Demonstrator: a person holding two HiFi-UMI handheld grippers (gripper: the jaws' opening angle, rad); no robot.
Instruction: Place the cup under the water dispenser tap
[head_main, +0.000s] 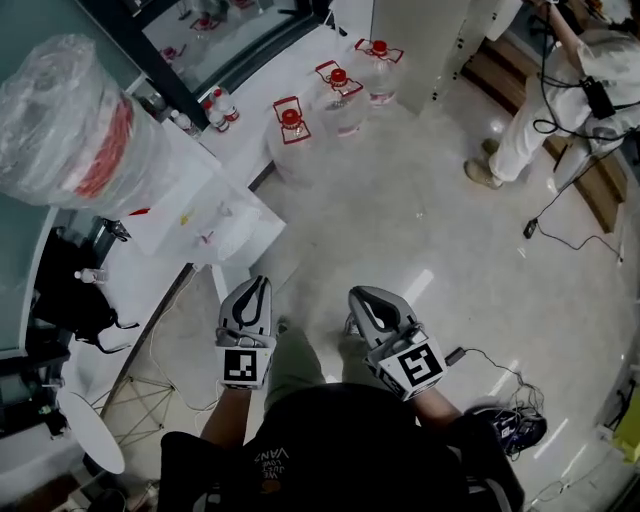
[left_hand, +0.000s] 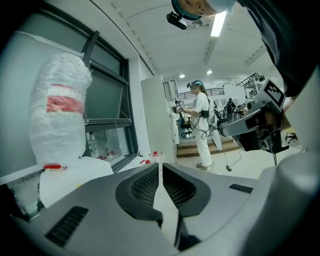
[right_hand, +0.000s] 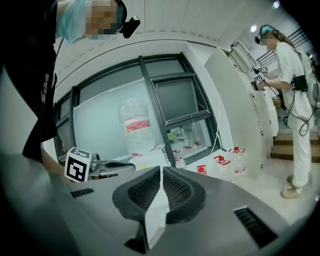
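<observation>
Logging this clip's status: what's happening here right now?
A person holds both grippers out in front, the left gripper and right gripper shut and empty. The white water dispenser with its wrapped bottle stands ahead on the left. No cup shows in any view. Red-capped jugs stand on the floor; another person works behind.

floor (head_main: 400, 230): glossy, smooth, reflective | jugs (head_main: 340, 100): clear plastic, red plastic caps | big bottle (head_main: 70, 120): crinkled clear plastic wrap | left gripper (left_hand: 160, 167): matt grey plastic, ribbed black pads (left_hand: 145, 187)
</observation>
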